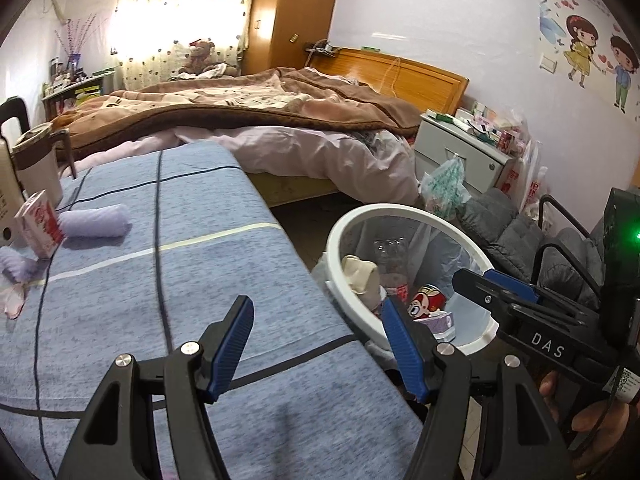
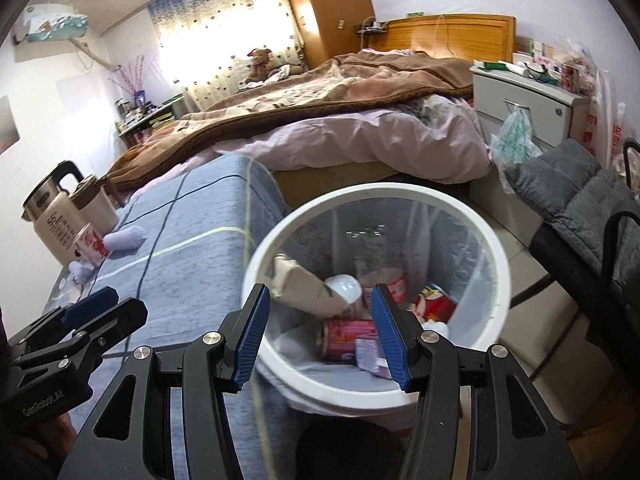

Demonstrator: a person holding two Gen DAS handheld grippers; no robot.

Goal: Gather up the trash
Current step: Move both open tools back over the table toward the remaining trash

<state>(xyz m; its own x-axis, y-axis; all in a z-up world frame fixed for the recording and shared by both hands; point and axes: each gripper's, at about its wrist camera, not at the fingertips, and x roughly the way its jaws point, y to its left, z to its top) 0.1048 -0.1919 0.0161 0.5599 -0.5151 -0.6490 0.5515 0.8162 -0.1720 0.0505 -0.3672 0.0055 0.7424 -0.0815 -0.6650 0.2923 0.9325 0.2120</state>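
Tabletop (image 1: 224,280) cover: blue woven cloth, matt, slightly rough. Bin (image 2: 496,240) beyond right fingers (image 2: 390,328): glossy white plastic rim, clear film liner. Finger pads ribbed blue rubber, matt black plastic arms, shiny metal screws. Headboard (image 1: 404,76): glossy wood.

Bin (image 2: 496,240) stands on floor just right of table (image 1: 240,360) edge, bed (image 1: 280,120) behind both. Cans (image 2: 344,336), carton (image 2: 308,288), wrappers lie in bin. On table far left: kettle (image 2: 48,220), mug (image 2: 96,204) beside it, small box (image 1: 40,224) in front, rolled towel (image 1: 96,220) right of box. Nightstand (image 1: 460,148) right of bed, chair (image 2: 580,208) right of bin
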